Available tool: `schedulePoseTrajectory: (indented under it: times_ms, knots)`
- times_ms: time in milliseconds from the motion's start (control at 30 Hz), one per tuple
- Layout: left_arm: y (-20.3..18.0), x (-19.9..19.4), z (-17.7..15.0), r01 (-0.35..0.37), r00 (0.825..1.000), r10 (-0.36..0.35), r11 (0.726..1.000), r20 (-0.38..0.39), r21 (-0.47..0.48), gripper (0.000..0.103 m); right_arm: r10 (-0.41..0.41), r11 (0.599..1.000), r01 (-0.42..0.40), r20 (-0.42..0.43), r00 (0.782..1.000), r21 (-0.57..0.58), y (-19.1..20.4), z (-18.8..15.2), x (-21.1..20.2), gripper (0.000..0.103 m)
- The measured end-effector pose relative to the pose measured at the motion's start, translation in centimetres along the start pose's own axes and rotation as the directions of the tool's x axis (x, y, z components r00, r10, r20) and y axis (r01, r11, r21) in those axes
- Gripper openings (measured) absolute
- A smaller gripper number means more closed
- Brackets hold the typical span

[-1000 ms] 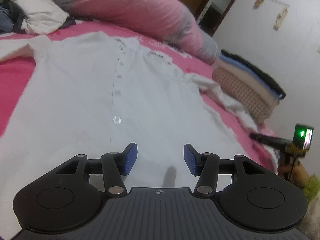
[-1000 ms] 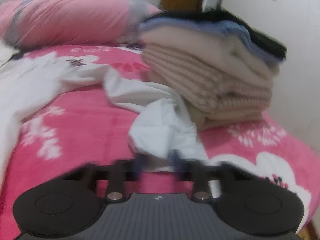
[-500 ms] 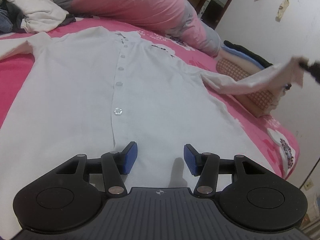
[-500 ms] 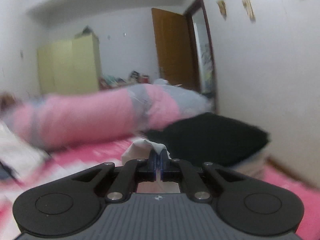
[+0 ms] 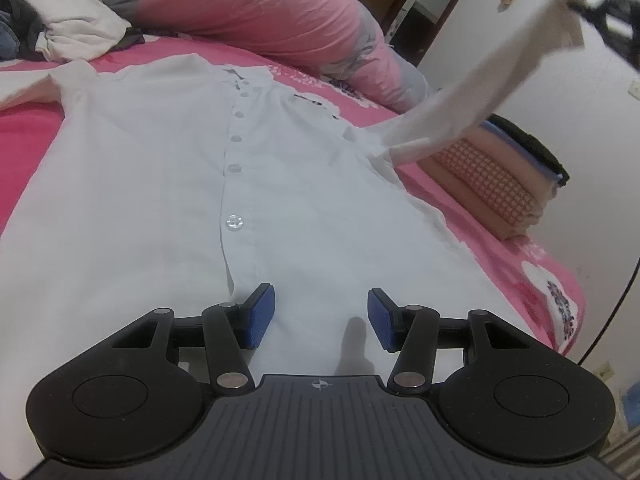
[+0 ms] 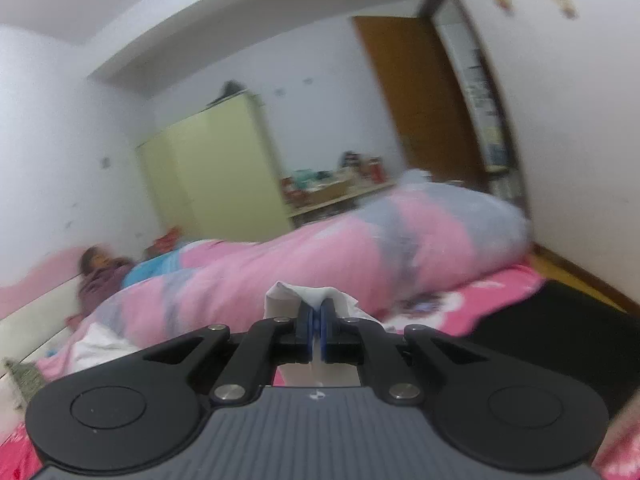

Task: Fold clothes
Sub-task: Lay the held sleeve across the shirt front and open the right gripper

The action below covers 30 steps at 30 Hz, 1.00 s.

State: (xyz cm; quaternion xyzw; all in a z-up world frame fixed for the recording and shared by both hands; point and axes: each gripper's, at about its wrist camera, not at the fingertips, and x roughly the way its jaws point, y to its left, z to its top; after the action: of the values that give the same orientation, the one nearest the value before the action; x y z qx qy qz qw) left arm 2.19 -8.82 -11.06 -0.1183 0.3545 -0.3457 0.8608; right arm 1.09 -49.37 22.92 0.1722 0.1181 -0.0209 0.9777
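A white button-up shirt lies spread front-up on the pink bed, collar at the far end. My left gripper hovers open over the shirt's lower hem, nothing between its blue pads. The shirt's right sleeve is stretched up into the air toward the upper right. My right gripper holds its cuff there. In the right wrist view the right gripper is shut on the white cuff, which bunches above the pads.
A rolled pink and grey quilt lies along the far side of the bed. A stack of folded clothes sits at the right edge near the wall. Crumpled garments pile at the far left. A person lies beyond the quilt.
My right gripper has risen high, pulling the sleeve off the bed until it stretches up in the air. Its view swung from the folded stack to the room. My left gripper stayed put.
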Motion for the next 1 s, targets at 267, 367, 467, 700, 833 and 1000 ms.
schedulePoseTrajectory:
  times_ms: [267,367,467,700,833,1000]
  knots:
    - [1.8,-2.2,0.4,0.055,0.997,-0.05,0.994,0.05,-0.095,0.052,0.175,0.98,-0.191,-0.225,0.959,-0.054,9.8,-3.7,7.3,0.002]
    - [3.3,-4.0,0.8,0.053,0.996,-0.043,0.991,0.083,-0.127,0.052,0.231,0.966,-0.255,-0.32,0.919,-0.035,12.7,-6.7,9.5,0.003]
    - [5.0,-6.0,1.1,0.041,0.993,-0.022,0.985,0.12,-0.165,0.052,0.286,0.949,-0.314,-0.4,0.871,-0.006,15.4,-10.0,11.4,0.003]
    - [8.0,-9.0,1.0,-0.015,0.984,0.056,0.973,0.169,-0.232,0.054,0.332,0.92,-0.39,-0.575,0.747,0.025,20.1,-19.9,13.9,0.009]
    - [8.9,-9.6,0.6,-0.039,0.983,0.082,0.966,0.162,-0.254,0.055,0.305,0.931,-0.361,-0.656,0.691,0.052,20.0,-24.6,14.4,0.05]
    - [9.4,-9.8,0.8,-0.064,0.981,0.105,0.968,0.16,-0.243,0.061,0.404,0.915,-0.317,-0.554,0.728,0.25,14.9,-25.5,11.2,0.061]
